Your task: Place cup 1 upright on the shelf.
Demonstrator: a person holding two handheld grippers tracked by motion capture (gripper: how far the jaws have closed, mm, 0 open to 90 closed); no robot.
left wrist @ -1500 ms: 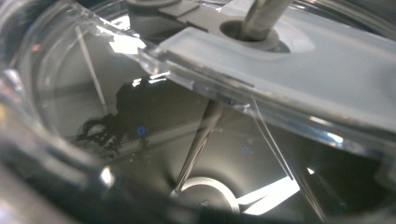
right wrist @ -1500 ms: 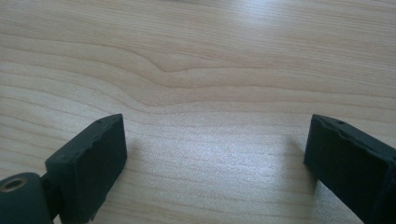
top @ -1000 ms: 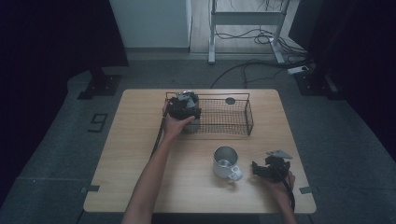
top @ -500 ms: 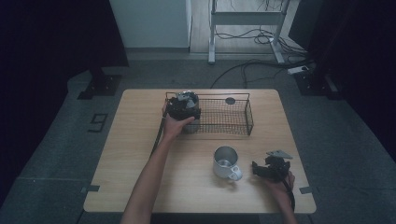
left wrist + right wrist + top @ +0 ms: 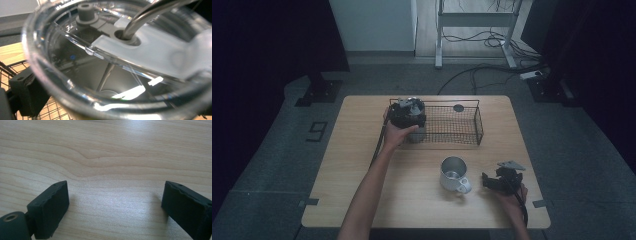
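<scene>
A tumbler [image 5: 105,75] with a clear lid and a metal straw [image 5: 142,17] stands in the left end of the black wire basket [image 5: 477,120]. My left gripper [image 5: 408,116] is around it from above, and one black finger [image 5: 27,96] shows beside its wall. The jaws have just been opening, with the tumbler still between them. A metal mug [image 5: 453,172] stands on the table in front of the basket, its handle toward the front right. Right of the mug, my right gripper [image 5: 115,205] rests low over bare wood, open and empty.
The wooden table [image 5: 357,165] has room on its left half and along its front. A small dark round thing [image 5: 458,107] lies by the basket's far side. Cables and a desk frame are on the floor beyond the table.
</scene>
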